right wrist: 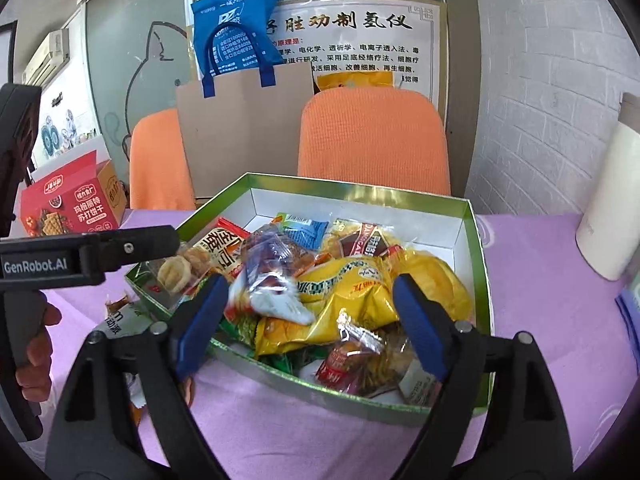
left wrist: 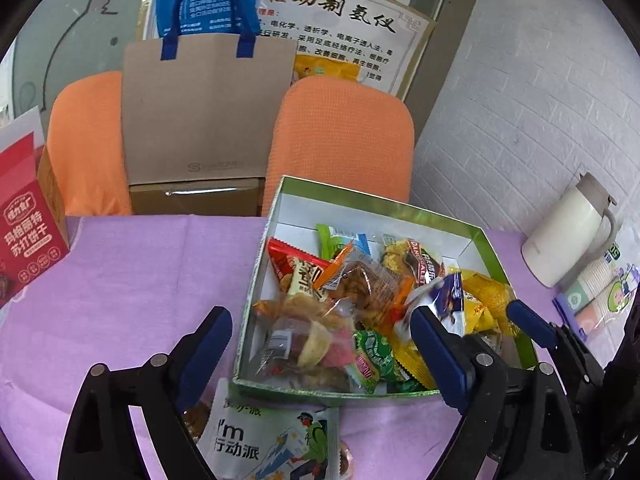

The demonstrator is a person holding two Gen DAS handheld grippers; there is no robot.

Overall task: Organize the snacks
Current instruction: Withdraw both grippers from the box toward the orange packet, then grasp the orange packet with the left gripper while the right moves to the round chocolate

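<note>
A green-rimmed box [left wrist: 360,196] [right wrist: 476,240] with a white inside stands on the purple cloth and holds several wrapped snacks. My left gripper [left wrist: 320,328] is open and straddles the box's near left corner. Nothing is between its pads. A blurred blue-and-white packet [left wrist: 444,296] sits just beyond the tip of its right finger. My right gripper [right wrist: 310,304] is open over the box's near side, above yellow bags [right wrist: 360,292]. A blurred white, red and blue packet [right wrist: 272,284] lies loose by its left finger. A white-and-green packet [left wrist: 272,440] lies on the cloth in front of the box.
A red cracker box [left wrist: 28,232] [right wrist: 72,208] stands at the left. At the right stand a white jug [left wrist: 568,236] [right wrist: 612,208] and flat packets [left wrist: 592,300]. Two orange chairs [left wrist: 344,136] and a cardboard bag [left wrist: 204,112] are behind the table. A hand [right wrist: 36,344] holds the left gripper.
</note>
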